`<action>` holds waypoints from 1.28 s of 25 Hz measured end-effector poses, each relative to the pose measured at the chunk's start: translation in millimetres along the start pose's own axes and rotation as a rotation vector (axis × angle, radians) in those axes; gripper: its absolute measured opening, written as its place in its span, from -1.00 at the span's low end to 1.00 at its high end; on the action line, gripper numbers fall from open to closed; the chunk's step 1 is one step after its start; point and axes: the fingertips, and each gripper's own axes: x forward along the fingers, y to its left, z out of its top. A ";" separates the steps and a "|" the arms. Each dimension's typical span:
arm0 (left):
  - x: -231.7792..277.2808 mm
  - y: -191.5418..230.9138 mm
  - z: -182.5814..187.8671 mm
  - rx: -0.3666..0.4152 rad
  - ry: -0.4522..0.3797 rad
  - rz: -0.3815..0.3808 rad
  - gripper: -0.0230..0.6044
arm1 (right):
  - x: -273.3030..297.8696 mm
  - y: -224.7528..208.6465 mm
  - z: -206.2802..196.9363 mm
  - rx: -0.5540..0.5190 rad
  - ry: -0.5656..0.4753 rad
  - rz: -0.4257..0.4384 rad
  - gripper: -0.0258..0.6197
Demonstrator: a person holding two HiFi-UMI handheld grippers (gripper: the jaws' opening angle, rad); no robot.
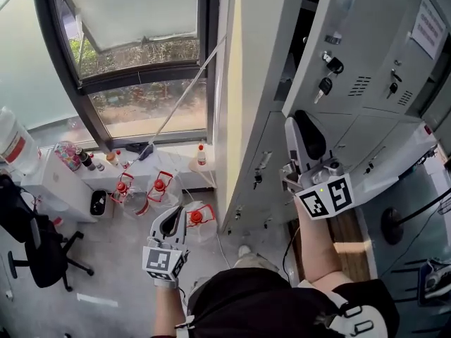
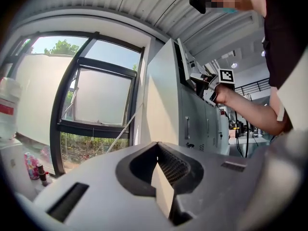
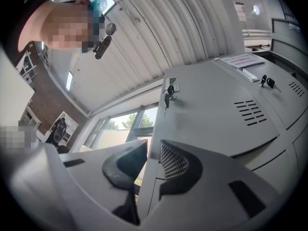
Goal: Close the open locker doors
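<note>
A grey locker door (image 1: 352, 41) with keys (image 1: 325, 86) in its lock stands swung out from the locker bank (image 1: 264, 167) on the right. My right gripper (image 1: 304, 141) is raised to this door's lower free edge. In the right gripper view the door (image 3: 216, 114) fills the right side, and its thin edge runs between the jaws of the right gripper (image 3: 153, 150). The right pad lies against the edge, while a slit of daylight shows at the left pad. My left gripper (image 1: 176, 217) hangs low over the floor, shut and empty (image 2: 156, 146).
A tall window (image 1: 141, 83) is on the left, beside the locker's cream side wall (image 1: 232, 83). Several red-capped jugs (image 1: 158, 189) stand on the floor below it. A black office chair (image 1: 35, 252) is at far left. A pale panel (image 1: 394, 164) juts out lower right.
</note>
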 end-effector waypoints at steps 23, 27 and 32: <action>19.8 9.2 -6.6 0.001 0.022 0.079 -0.90 | 22.2 -16.0 -11.5 0.057 -0.019 0.037 -0.78; 17.8 5.8 -6.9 0.001 0.024 0.073 -0.90 | 20.7 -16.7 -8.3 0.057 -0.021 0.036 -0.77; 13.2 6.1 -8.5 -0.001 0.026 0.077 -0.90 | 17.4 -21.2 1.1 0.040 -0.034 0.020 -0.77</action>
